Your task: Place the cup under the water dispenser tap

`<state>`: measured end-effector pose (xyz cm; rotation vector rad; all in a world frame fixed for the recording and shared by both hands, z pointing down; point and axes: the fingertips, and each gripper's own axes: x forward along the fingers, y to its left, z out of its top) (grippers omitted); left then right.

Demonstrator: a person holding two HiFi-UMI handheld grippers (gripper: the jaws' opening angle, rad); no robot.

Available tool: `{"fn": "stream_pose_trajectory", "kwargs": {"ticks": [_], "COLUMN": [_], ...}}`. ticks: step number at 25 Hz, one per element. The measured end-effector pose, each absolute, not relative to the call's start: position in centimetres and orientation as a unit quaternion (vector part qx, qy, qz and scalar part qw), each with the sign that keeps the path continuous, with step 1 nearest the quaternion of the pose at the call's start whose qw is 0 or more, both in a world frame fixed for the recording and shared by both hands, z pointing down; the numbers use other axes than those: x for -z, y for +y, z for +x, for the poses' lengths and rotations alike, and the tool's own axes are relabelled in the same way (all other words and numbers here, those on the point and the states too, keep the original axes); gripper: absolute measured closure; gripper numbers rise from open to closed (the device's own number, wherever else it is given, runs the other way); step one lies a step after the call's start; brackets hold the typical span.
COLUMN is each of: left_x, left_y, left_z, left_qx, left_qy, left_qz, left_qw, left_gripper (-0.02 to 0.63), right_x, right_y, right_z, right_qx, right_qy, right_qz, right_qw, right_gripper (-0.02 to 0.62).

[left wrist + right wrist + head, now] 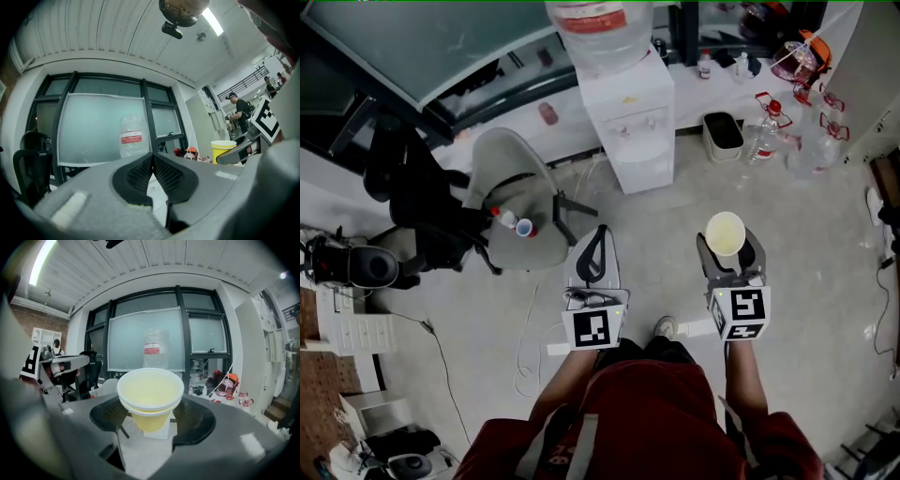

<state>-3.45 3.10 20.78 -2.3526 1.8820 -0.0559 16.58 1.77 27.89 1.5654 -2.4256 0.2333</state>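
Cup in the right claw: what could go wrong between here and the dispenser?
1. The yellow cup sits upright in the right claw, gripped by its tapered wall; it may slip down or crumple if squeezed harder.
2. The water dispenser stands some way ahead, with an office chair to its left and bottles to its right; a wide approach could clip them.
3. The tap recess looks shallow, so the rim may knock a tap.

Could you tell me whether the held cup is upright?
Upright: the cup sits mouth-up, clamped by the right gripper.
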Motion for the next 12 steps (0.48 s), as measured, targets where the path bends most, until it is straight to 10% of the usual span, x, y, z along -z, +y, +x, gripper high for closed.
{"fn": "stream_pose_trajectory", "kwargs": {"ticks": [12], "left_x": [-24.0], "left_y": [-5.3], "left_z": [-4.8], "left_qx": [0.016], "left_qy": [0.63], "left_qz": [-0.775], "left_qw": [0.057], "left_gripper": [0.6], "right_x": [-30.7], "right_y": [-6.7], "right_z": [14.7], "right_qx": [-0.075], "right_qy": [-0.838], "right_qz": [0.524], "right_qw": [0.13], "right_gripper": [0.307]}}
